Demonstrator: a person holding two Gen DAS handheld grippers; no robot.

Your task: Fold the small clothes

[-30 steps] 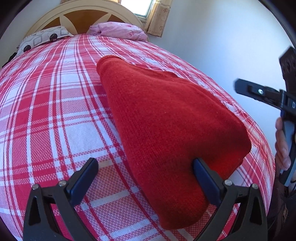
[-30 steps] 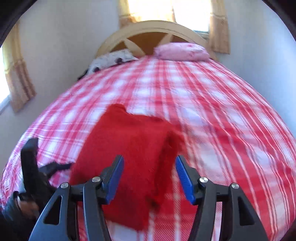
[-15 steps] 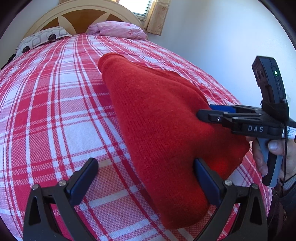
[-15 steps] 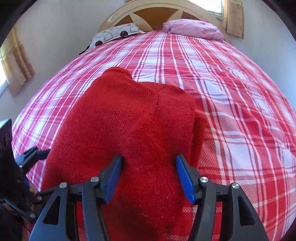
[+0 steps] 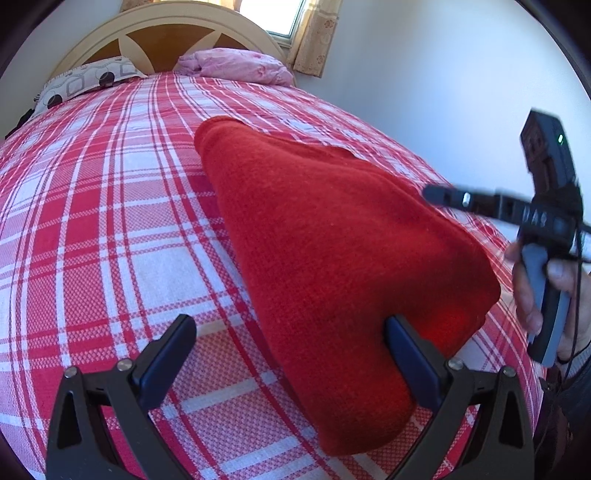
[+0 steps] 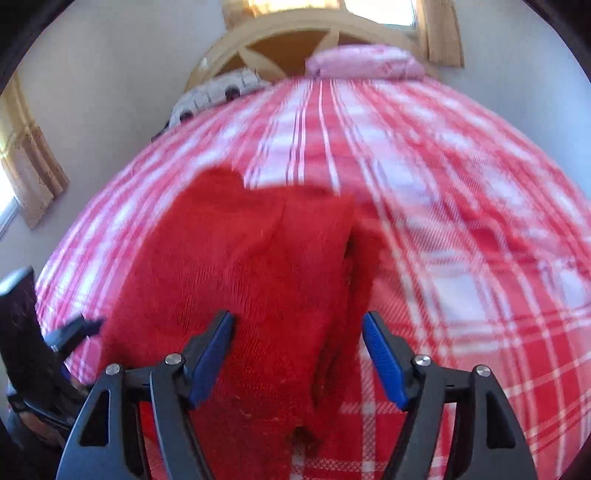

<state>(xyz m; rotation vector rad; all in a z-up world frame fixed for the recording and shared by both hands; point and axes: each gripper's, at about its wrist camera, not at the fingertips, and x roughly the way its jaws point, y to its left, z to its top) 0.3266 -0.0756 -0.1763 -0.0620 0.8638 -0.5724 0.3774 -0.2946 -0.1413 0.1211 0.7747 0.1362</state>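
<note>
A folded red knit garment (image 5: 332, 240) lies on the red and white checked bedspread (image 5: 92, 221), long axis running away from me. My left gripper (image 5: 291, 354) is open and empty, low over the near end; its right finger sits against the garment's near edge. My right gripper (image 6: 297, 350) is open and empty above the garment (image 6: 240, 277), which shows a folded flap along its right side. The right gripper also shows in the left wrist view (image 5: 480, 201), beside the garment's right edge. The left gripper shows at the left edge of the right wrist view (image 6: 70, 330).
A wooden headboard (image 5: 166, 33) stands at the far end, with a patterned pillow (image 5: 85, 79) and a pink pillow (image 5: 236, 66). A white wall (image 5: 443, 92) runs along the bed's right side. Curtained windows (image 6: 29, 162) are on the left and back walls.
My right gripper has lifted and pulled back from the garment, still open. The left gripper has stayed in place, open.
</note>
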